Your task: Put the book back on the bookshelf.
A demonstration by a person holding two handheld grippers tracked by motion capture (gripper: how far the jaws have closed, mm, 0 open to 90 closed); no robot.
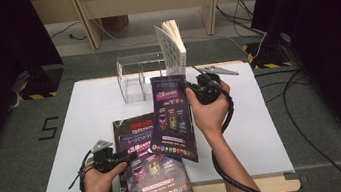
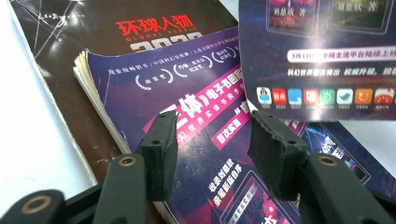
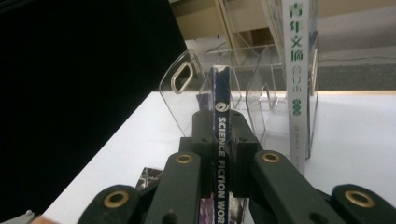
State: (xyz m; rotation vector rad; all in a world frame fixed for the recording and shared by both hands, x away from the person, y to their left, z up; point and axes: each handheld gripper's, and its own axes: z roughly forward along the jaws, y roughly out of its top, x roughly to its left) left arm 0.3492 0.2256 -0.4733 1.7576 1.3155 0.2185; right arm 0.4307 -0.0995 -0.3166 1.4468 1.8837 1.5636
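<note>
My right gripper [image 1: 192, 91] is shut on the spine of a purple science-fiction magazine [image 1: 172, 118] and holds it up off the table, cover facing left. In the right gripper view the spine [image 3: 221, 140] stands upright between the closed jaws of that gripper [image 3: 220, 125], in front of a clear acrylic book rack [image 3: 224, 91]. A white book [image 1: 172, 48] stands in the rack's right end. My left gripper [image 1: 127, 157] is open over a second purple magazine [image 2: 205, 121] lying near the front edge, with nothing between its pads [image 2: 161, 140].
Under the flat purple magazine lies a dark magazine [image 2: 93, 46] with red lettering. The rack [image 1: 138, 75] stands at the back middle of the white table board [image 1: 264, 128]. Black curtains flank both sides, and cables run across the floor at the right.
</note>
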